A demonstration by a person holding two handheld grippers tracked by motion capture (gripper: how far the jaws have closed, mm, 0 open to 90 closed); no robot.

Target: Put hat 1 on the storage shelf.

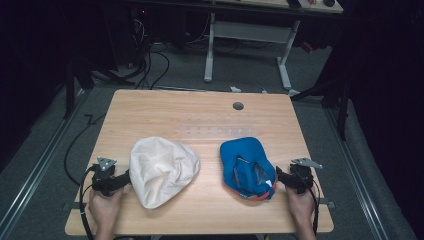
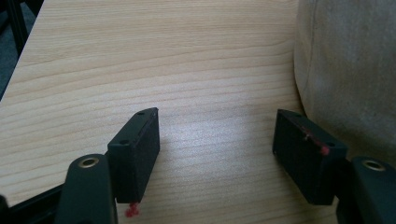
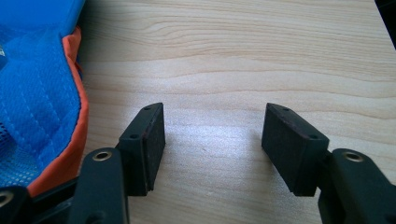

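Observation:
A cream fabric cap [image 1: 162, 170] lies on the left half of the wooden table [image 1: 200, 115]. A blue cap [image 1: 247, 167] with an orange-trimmed edge lies on the right half. My left gripper [image 1: 124, 179] rests on the table at the cream cap's left edge, jaws toward it. In the left gripper view the left gripper [image 2: 217, 135] stands open over bare wood, with the cream cap [image 2: 345, 70] just beyond its right jaw. My right gripper [image 1: 281, 176] sits just right of the blue cap. In the right gripper view the right gripper [image 3: 212, 135] is open over bare wood, the blue cap [image 3: 37, 84] beside its left jaw.
A round cable hole [image 1: 238, 106] sits near the table's far edge. Behind the table stands a white desk frame [image 1: 250, 35] with cables [image 1: 145, 60] on the grey floor. Both hands lie close to the table's front edge [image 1: 200, 232].

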